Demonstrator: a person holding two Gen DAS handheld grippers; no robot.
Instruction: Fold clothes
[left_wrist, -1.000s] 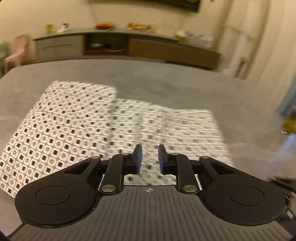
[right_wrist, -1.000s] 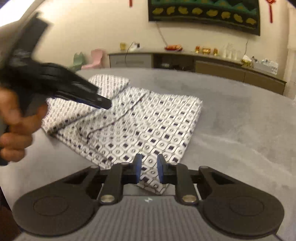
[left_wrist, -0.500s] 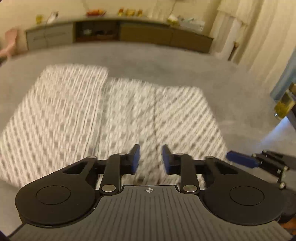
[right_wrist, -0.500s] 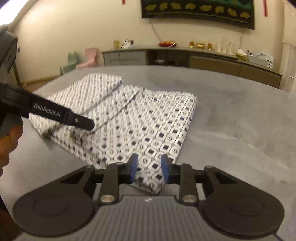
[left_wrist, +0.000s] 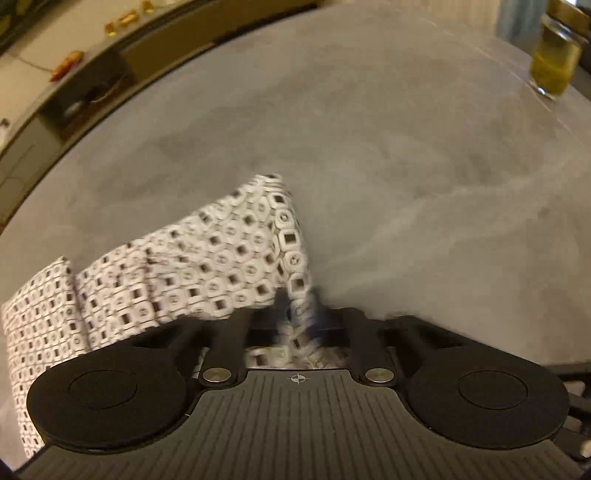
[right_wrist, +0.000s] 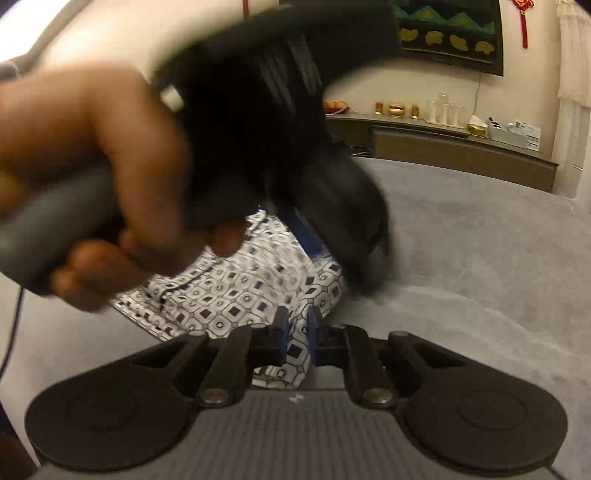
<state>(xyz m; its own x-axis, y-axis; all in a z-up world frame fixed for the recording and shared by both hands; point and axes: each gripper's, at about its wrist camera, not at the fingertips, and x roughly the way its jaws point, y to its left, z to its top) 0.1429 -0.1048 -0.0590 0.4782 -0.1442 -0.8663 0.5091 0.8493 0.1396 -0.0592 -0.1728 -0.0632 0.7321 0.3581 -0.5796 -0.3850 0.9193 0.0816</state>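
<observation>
Left wrist view: we see the left gripper (left_wrist: 298, 309) low over the grey table (left_wrist: 406, 177), its two fingers blurred by motion. The patterned garment (left_wrist: 221, 258), white with small dark squares and rings, lies folded on the table to the left of and in front of the gripper. Its near right corner rises into the gap between the fingers, and a fold of the same cloth shows behind them, above the gripper body. We read the jaws as drawn in on this corner, the cloth pinched between them, though blur softens the contact line. The far corner of the garment points away toward the table's middle. A glass of yellow liquid (left_wrist: 554, 62) stands at the table's far right edge, well apart from the cloth. A low sideboard (left_wrist: 92, 85) runs along the wall at upper left.

Right wrist view: we see the right gripper (right_wrist: 295, 328) at the near edge of the same garment (right_wrist: 236, 291). Its blue-padded fingers (right_wrist: 281, 332) stand close together with a strip of patterned cloth between them, running back toward the gripper body; we note the jaws clamped on that edge. The person's left hand (right_wrist: 110, 184) fills the upper left, wrapped around a grey handle, and the blurred black body of the left gripper (right_wrist: 317, 254) comes down onto the cloth just beyond the right fingers. A dark wall hanging (right_wrist: 450, 33) is above the sideboard (right_wrist: 461, 151)
</observation>
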